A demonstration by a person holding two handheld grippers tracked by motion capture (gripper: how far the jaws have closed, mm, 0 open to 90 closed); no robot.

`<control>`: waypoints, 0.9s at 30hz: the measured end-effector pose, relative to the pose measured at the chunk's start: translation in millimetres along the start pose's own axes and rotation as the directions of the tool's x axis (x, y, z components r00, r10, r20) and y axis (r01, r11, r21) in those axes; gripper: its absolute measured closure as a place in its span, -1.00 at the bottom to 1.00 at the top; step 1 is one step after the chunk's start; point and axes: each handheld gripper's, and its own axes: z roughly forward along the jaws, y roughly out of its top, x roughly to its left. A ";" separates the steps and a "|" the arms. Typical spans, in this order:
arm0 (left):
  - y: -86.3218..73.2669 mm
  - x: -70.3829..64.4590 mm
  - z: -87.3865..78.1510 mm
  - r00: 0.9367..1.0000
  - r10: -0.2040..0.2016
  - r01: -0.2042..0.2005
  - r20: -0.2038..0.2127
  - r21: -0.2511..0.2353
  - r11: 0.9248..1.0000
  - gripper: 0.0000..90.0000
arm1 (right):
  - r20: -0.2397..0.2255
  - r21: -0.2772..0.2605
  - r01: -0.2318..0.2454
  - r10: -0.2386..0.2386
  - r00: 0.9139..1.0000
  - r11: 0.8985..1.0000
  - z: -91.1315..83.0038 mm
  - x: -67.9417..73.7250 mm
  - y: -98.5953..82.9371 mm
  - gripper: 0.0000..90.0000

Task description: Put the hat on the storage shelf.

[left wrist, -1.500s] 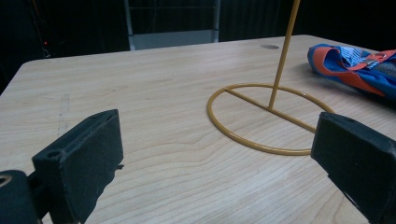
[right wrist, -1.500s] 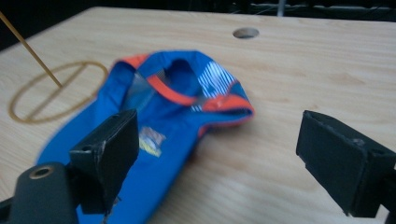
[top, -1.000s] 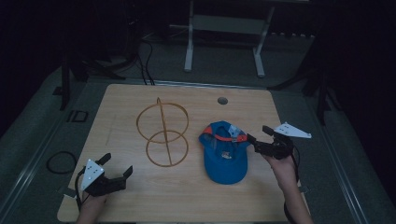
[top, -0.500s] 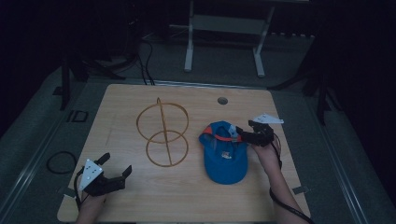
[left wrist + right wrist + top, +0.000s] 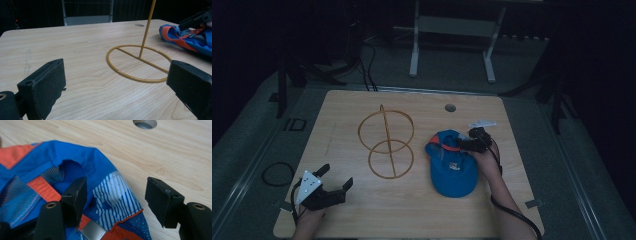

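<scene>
Table: a light wooden top is filling the middle of the high view, with a small round hole sitting near its upper edge.
Cap: a blue cap with orange trim is lying right of centre in the high view, its brim pointing toward the bottom of the frame; in the right gripper view it is taking up the left and lower middle, showing a white-striped panel, mesh and a metal clasp.
Wire stand: a yellow wire piece, one ring flat on the table and one ring standing upright on a stem, is sitting just left of the cap, near it and not touching.
Right gripper: it is reaching over the upper right edge of the cap in the high view; its jaws are standing apart and are not pinching anything, the left one resting on or just over the blue fabric and the right one hanging over bare wood.
Left gripper: it is sitting at the lower left of the high view, well apart from the cap, its jaws spread wide with nothing between them but table.
Person's hands: the right hand is gripping its tool beside the cap; the left hand is entering from the bottom edge.
</scene>
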 end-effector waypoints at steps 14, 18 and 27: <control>-0.8 -0.4 -0.1 0.999 0.035 -0.036 -0.023 -0.009 0.999 -0.94 | 0.004 0.076 0.102 -0.102 0.995 0.992 14.4 9.3 -12.7 0.29; -0.9 -0.6 0.7 0.999 0.031 -0.031 -0.024 0.000 1.000 -0.94 | -0.053 0.087 0.096 -0.091 0.994 0.992 14.6 9.6 -11.2 0.64; -0.3 -2.4 0.1 0.999 0.021 -0.021 -0.032 -0.008 1.000 -0.94 | -0.052 0.082 0.064 -0.059 0.997 0.995 10.9 12.5 -10.8 0.90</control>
